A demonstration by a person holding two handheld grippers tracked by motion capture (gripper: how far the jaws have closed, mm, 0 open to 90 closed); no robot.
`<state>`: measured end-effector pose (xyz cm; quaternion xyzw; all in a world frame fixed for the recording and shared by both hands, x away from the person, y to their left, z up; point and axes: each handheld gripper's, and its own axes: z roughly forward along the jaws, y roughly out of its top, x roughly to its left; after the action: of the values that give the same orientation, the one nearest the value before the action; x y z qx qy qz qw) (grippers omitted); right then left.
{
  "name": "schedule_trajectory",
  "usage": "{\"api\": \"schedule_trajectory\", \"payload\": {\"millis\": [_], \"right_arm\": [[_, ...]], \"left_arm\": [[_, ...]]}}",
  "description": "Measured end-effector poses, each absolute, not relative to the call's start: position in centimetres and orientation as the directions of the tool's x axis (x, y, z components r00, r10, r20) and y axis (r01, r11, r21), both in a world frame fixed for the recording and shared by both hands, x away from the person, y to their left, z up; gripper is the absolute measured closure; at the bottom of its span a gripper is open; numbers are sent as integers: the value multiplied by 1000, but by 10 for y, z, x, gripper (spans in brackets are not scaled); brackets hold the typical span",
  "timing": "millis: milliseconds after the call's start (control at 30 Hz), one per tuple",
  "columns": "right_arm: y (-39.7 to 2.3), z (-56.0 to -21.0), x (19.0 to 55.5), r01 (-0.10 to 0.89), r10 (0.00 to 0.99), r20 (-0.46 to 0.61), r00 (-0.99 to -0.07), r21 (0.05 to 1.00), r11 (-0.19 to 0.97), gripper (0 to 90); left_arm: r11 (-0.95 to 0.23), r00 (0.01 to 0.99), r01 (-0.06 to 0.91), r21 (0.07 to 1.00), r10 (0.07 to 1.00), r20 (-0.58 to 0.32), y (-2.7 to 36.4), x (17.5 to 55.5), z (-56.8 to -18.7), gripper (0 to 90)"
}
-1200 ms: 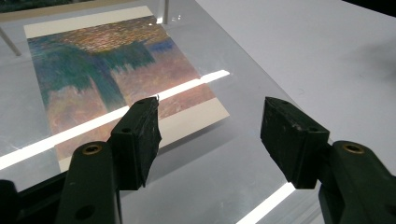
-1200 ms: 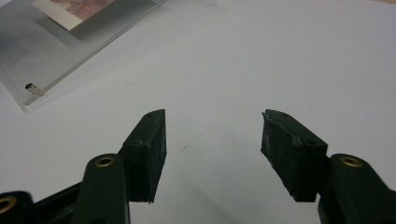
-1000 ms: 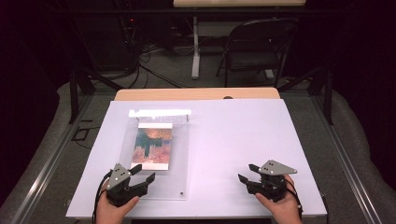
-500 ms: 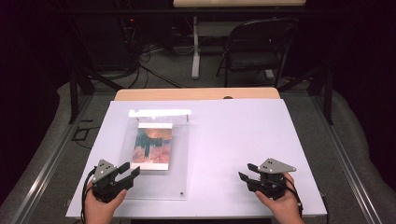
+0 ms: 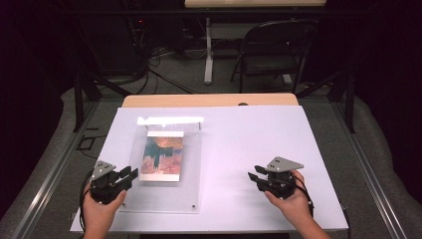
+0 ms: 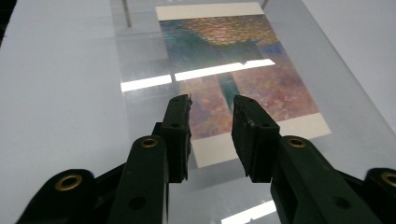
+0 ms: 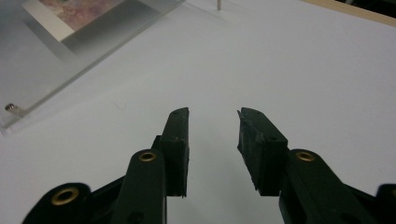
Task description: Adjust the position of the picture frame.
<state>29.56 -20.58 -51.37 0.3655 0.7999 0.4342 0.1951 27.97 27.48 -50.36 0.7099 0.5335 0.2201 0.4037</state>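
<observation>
The work in hand is the approach to the clear acrylic frame [image 5: 166, 172], which lies flat on the left half of the white worktop [image 5: 259, 144] with a colour print [image 5: 162, 155] under its sheet. The left gripper [image 5: 127, 175] sits at the frame's near-left edge, its fingers [image 6: 180, 126] narrowly parted above the print's lower margin and holding nothing. The right gripper [image 5: 255, 178] rests well apart on bare worktop, fingers [image 7: 177, 135] moderately spread and empty. The next move probably calls for a low, careful entry at a frame edge or at a corner standoff [image 7: 13, 109]. No brand, label or writing is legible.
</observation>
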Motion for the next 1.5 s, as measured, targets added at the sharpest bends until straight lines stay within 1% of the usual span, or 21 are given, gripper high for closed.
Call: {"api": "schedule_trajectory", "payload": {"millis": [67,167,200,333,400,433,633,767,867,967,1067,1267,1367,1500], "right_arm": [[-199,-512,303,418,749,14,-662,837,353,611],[-189,-510,314,407,747,-7,-665,835,371,585],[-187,-510,316,406,747,-9,-665,835,371,587],[-179,-513,323,418,742,11,-670,831,366,589],[-174,-516,327,429,739,34,-672,832,351,564],[-171,-519,330,438,737,48,-674,829,347,549],[-163,-522,339,451,735,61,-676,822,347,520],[-153,-523,351,486,721,121,-682,812,323,433],[-145,-525,357,496,713,144,-687,810,314,413],[-135,-528,363,499,707,145,-692,804,324,389],[-123,-530,369,510,703,155,-694,796,328,386],[-104,-533,381,560,671,250,-698,774,294,375],[-95,-535,385,564,668,251,-700,769,302,364],[-87,-539,391,585,660,284,-696,756,292,358]], "left_arm": [[-87,312,586,806,942,-126,279,285,-506,645],[-75,286,606,792,950,-129,284,298,-512,605],[-65,276,614,787,951,-136,285,303,-514,605],[-38,258,618,785,953,-157,288,313,-517,602],[-18,248,614,789,954,-170,290,320,-518,562],[-15,249,617,787,952,-177,292,327,-519,528],[-14,234,642,766,955,-179,292,347,-523,506],[13,222,656,754,952,-209,293,357,-524,454],[27,224,659,752,947,-231,293,363,-527,427],[27,224,665,746,946,-233,292,368,-529,415],[28,226,678,735,943,-245,292,372,-531,403],[31,229,691,722,938,-260,292,377,-535,370],[27,238,696,718,935,-265,291,379,-537,368],[23,248,705,709,929,-276,290,381,-538,361]]}}
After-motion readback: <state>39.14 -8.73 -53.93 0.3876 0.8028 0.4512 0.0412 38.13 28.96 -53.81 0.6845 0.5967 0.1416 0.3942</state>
